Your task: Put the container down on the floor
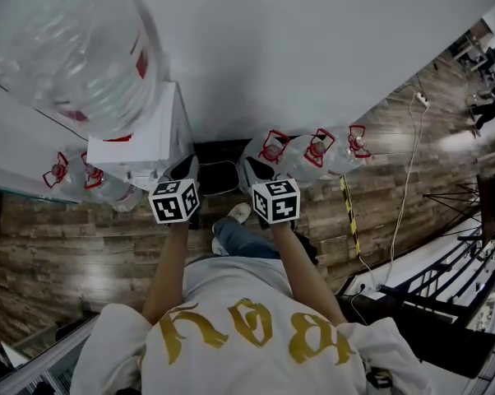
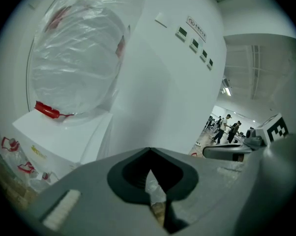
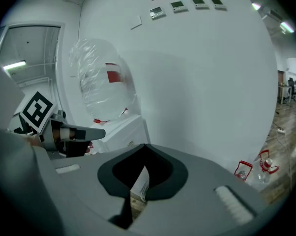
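We held both grippers low in front of us, pointed towards the white wall. The left gripper had its jaws pressed together at the tips, and so did the right gripper. Through the dark cut-out behind each pair of tips we saw only a sliver of pale plastic and brown floor, and nothing was pinched. We took the container to be one of the large clear plastic water jugs with red fittings. The nearest clear jug sat on the brown wooden floor against the wall, just beyond the right gripper. More jugs were lined up to its right, and others sat to the left of the white water dispenser. Another big upturned jug rested neck-down on top of that dispenser, at the left. We could not settle which one the task meant, and neither gripper had hold of any. We judged an empty jug of this kind to be light but bulky, with thin walls that would flex under a squeeze and a smooth, rounded surface the jaws could slide off. The body looked far too wide for one pair of jaws. The sensible places to grip were therefore the red handle or the narrow neck, with the second gripper steadying the far side. We could not tell whether the upturned jug held water; if it did, it would be heavy and would need both grippers from the start.
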Action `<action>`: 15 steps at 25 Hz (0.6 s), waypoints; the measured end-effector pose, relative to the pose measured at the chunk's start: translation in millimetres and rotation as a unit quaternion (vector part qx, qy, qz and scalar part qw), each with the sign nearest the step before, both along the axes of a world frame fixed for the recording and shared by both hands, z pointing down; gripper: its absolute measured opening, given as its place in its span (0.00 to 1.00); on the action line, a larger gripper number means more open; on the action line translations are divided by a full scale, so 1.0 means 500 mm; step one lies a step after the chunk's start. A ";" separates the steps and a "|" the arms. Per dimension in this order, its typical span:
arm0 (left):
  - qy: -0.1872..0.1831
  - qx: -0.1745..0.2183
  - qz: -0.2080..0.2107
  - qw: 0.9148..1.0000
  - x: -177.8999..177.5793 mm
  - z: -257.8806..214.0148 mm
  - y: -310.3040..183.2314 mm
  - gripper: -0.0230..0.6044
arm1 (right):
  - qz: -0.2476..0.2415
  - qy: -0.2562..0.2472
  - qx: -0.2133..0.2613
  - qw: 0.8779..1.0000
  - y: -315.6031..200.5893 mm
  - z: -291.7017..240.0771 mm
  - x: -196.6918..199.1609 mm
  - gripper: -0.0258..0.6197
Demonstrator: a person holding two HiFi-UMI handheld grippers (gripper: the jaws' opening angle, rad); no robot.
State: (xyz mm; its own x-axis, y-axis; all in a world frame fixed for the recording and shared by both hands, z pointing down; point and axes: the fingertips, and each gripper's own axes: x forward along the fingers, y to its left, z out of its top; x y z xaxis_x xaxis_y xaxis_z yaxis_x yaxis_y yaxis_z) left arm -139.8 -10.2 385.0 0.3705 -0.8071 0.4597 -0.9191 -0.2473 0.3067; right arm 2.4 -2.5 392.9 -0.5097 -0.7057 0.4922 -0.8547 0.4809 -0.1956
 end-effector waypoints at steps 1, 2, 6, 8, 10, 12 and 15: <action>-0.002 0.002 0.001 1.000 0.002 -0.003 0.000 0.04 | 0.002 -0.001 0.001 1.000 -0.001 -0.001 0.002 0.08; -0.004 0.003 0.002 1.000 0.004 -0.006 -0.001 0.04 | 0.004 -0.002 0.002 1.000 -0.002 -0.003 0.005 0.08; -0.011 0.004 0.002 1.000 0.005 -0.010 0.000 0.04 | 0.009 -0.009 0.001 1.000 -0.002 -0.002 0.009 0.08; -0.011 0.004 0.001 1.000 0.005 -0.009 0.000 0.04 | 0.009 -0.011 -0.001 1.000 -0.002 0.000 0.010 0.08; -0.011 0.003 -0.002 1.000 0.002 -0.007 -0.001 0.04 | 0.008 -0.012 -0.003 1.000 -0.003 0.003 0.009 0.08; -0.012 0.002 -0.004 1.000 0.000 -0.006 -0.002 0.04 | 0.008 -0.013 -0.006 1.000 -0.003 0.006 0.011 0.08; -0.012 0.001 -0.007 1.000 -0.001 -0.007 -0.004 0.04 | 0.009 -0.012 -0.009 1.000 -0.005 0.010 0.013 0.08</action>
